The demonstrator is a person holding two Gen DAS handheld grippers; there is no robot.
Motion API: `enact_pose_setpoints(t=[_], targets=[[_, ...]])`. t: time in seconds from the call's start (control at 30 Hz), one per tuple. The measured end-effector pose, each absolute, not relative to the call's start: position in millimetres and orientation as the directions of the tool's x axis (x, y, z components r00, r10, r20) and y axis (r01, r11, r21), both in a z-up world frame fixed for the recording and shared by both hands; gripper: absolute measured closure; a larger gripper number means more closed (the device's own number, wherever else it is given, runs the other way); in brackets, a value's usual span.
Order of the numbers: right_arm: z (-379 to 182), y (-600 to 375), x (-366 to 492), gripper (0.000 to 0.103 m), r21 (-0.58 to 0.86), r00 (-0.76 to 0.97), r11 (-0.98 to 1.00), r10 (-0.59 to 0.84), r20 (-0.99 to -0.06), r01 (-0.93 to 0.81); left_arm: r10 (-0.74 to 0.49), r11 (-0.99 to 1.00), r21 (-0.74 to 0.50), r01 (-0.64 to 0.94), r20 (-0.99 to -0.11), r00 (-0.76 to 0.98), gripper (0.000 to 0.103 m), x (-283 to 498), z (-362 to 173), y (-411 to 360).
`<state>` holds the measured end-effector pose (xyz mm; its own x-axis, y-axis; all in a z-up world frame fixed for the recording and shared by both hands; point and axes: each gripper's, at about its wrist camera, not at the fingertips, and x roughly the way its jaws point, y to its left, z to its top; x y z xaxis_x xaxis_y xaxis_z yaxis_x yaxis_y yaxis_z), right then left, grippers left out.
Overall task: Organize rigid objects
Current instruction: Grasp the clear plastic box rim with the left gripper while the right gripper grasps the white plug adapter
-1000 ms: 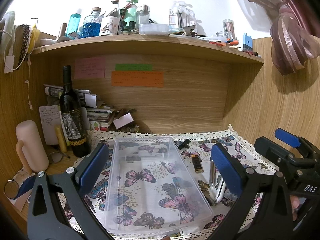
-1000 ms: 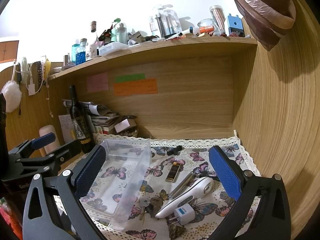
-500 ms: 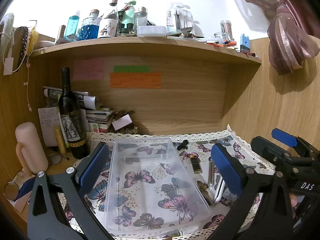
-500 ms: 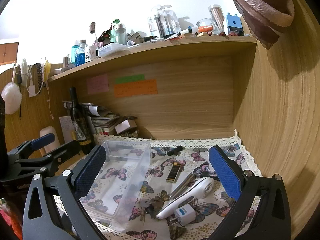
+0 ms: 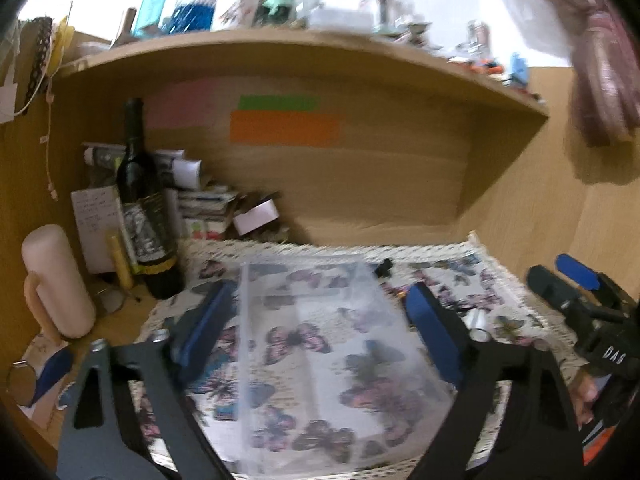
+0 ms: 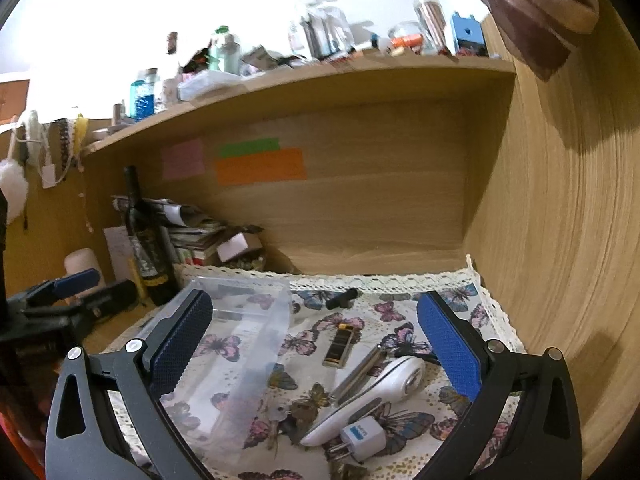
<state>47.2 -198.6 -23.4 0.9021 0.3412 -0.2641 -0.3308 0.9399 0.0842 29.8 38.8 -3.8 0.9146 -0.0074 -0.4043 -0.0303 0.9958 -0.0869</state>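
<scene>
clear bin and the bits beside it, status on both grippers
Left gripper and right gripper open, jaws just closing, nothing held. Clear bin empty. White handheld device, plug, lighter loose on the cloth. Nothing in the way.

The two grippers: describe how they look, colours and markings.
Both are alike. The left gripper and the right gripper have black, angular plastic arms with triangular cut-outs and silver screws, and each finger carries a long blue textured pad. Seen from the left wrist camera, the right one's body bears white letters.
</scene>
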Motion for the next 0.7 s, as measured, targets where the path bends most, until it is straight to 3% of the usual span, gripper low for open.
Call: enact_pose_setpoints(t=[0.1,0.3,0.4,0.7], targets=[[-28,-205,60,0.019,0.100,0.894,0.946,0.323,-0.309,-0.307,0.002,0.994,-0.094,-0.051,-0.462,0.887,0.021,43,-10,55],[-41,-216,76,0.034,0.090,0.884,0.965,0.261,-0.388,-0.245,-0.010,0.996,-0.078,-0.050,-0.626,0.780,0.042,75,-37,77],[-47,-222,84,0.036,0.088,0.874,0.973,0.229,-0.428,-0.212,-0.037,0.994,-0.102,-0.048,-0.700,0.713,0.059,87,-52,87],[-72,-232,97,0.045,0.092,0.807,0.986,0.168,-0.567,-0.141,-0.084,0.991,-0.130,-0.035,-0.804,0.588,0.075,101,-76,103]])
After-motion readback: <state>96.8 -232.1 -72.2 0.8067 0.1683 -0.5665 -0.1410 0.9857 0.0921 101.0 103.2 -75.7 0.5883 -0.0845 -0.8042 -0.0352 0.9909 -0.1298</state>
